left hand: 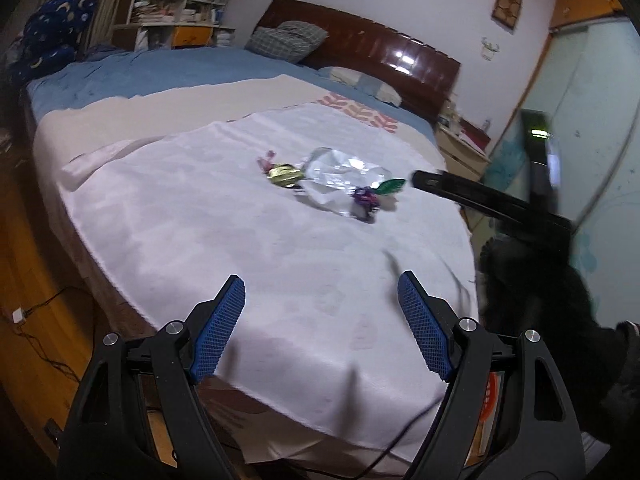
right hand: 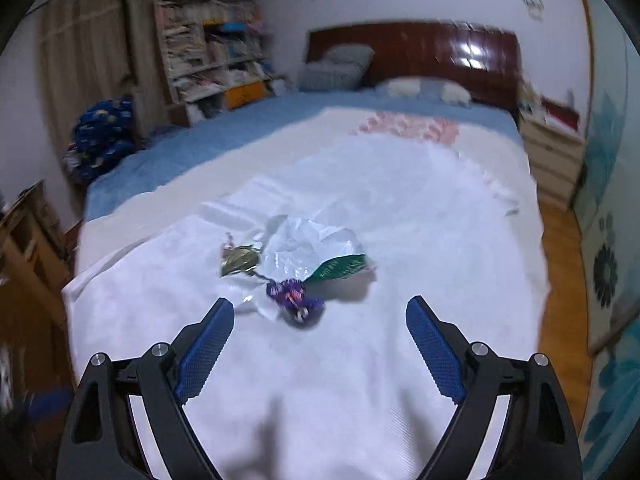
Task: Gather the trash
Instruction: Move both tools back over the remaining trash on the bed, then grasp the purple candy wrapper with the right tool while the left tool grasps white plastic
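Note:
Trash lies on a white cloth [left hand: 240,248] on the bed: a clear plastic bag [left hand: 340,172] with a green patch [left hand: 390,187], a gold wrapper [left hand: 283,174] and a purple wrapper [left hand: 365,199]. In the right wrist view the bag [right hand: 308,240], the gold wrapper [right hand: 238,260] and the purple wrapper [right hand: 294,298] lie just ahead of my right gripper [right hand: 320,312], which is open and empty. My left gripper [left hand: 320,292] is open and empty above the cloth's near part. The right gripper's finger [left hand: 480,196] shows at the right of the trash.
The bed has a blue sheet [left hand: 160,72], pillows [left hand: 286,40] and a brown headboard [left hand: 380,52]. A bookshelf [right hand: 216,48] stands at the far left, a nightstand [right hand: 554,160] at the right. Cables [left hand: 40,312] lie on the wooden floor.

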A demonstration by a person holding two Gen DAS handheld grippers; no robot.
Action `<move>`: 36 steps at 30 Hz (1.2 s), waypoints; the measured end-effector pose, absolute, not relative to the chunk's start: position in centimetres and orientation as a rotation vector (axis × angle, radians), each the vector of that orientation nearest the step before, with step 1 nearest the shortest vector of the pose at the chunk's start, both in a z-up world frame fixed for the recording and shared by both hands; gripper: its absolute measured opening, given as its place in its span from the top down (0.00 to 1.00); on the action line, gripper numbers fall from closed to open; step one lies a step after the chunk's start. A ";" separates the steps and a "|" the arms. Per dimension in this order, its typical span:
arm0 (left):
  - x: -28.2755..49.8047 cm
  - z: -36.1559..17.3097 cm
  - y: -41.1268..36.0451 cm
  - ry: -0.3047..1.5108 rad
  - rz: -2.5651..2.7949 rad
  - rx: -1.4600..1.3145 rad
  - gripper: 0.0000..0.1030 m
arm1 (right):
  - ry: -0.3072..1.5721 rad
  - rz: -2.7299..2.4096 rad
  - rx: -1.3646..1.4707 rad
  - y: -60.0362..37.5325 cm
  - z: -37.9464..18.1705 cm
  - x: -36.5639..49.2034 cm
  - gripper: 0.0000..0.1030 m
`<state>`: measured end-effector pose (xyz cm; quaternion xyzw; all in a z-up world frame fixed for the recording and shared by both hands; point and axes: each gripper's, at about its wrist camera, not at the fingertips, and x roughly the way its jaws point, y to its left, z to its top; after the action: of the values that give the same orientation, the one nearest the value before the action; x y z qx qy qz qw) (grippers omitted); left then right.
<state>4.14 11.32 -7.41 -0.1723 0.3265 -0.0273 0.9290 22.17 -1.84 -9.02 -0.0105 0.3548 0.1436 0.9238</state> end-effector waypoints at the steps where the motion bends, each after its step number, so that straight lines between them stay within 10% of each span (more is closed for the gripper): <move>1: 4.3 -7.5 11.8 0.672 -0.051 -0.364 0.24 | 0.755 0.271 -0.020 -0.5 -10.1 23.5 0.16; 7: 4.2 -7.6 14.0 0.666 -0.027 -0.403 0.24 | 0.893 0.171 0.026 3.6 -14.9 28.3 0.21; 11: 4.6 -8.1 14.3 0.681 -0.025 -0.416 0.24 | 0.976 0.147 0.079 3.6 -17.2 29.4 0.72; 13: 4.6 -8.1 14.3 0.682 -0.024 -0.416 0.24 | 0.973 0.168 0.097 3.2 -17.1 29.4 0.80; 36: 13.3 -8.7 9.3 0.739 -0.042 -0.345 0.17 | 0.746 0.395 0.031 -17.5 -10.3 4.3 0.81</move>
<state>13.28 9.30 -8.70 -0.1678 0.3594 -0.0204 0.9178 4.27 -17.46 -10.31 0.0152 0.3621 0.1917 0.9121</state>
